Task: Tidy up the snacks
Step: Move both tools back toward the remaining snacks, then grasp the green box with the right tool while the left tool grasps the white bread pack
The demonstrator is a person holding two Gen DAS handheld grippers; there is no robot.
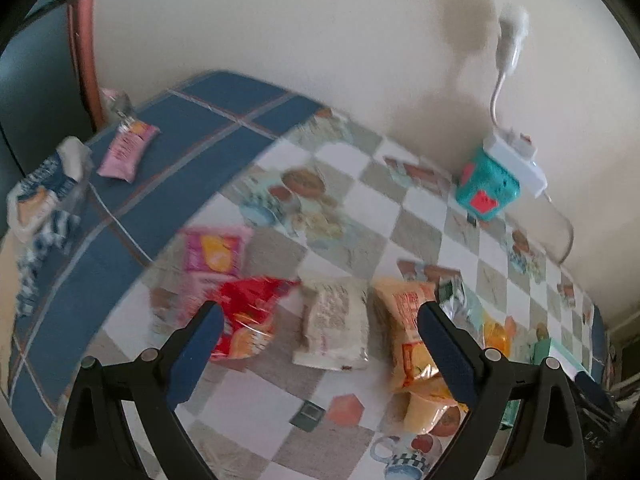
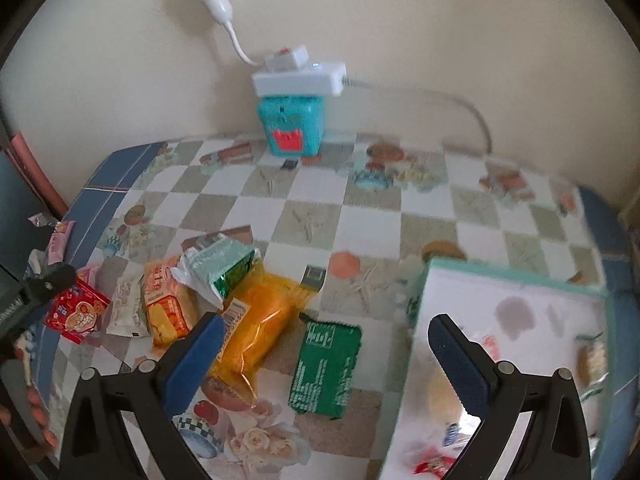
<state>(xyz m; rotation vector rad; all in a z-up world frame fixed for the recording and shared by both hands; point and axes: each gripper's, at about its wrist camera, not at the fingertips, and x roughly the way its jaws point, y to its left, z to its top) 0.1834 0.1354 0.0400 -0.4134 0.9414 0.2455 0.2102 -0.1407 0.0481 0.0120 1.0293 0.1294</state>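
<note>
Print on the snack packets (image 2: 324, 368) is too blurred to read.

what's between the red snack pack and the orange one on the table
A white snack packet lies between the red pack and the orange pack, clearest in the left wrist view; the right wrist view shows the same order.

Table (image 2: 304, 216) with a checkered, blue-bordered cloth. Lying on it: red packet (image 2: 78, 314), white packet (image 2: 127, 304), orange packets (image 2: 170, 304), green packet (image 2: 326, 368), pink packet (image 1: 127, 149), teal box (image 2: 292, 128), white tray (image 2: 500, 320).
</note>
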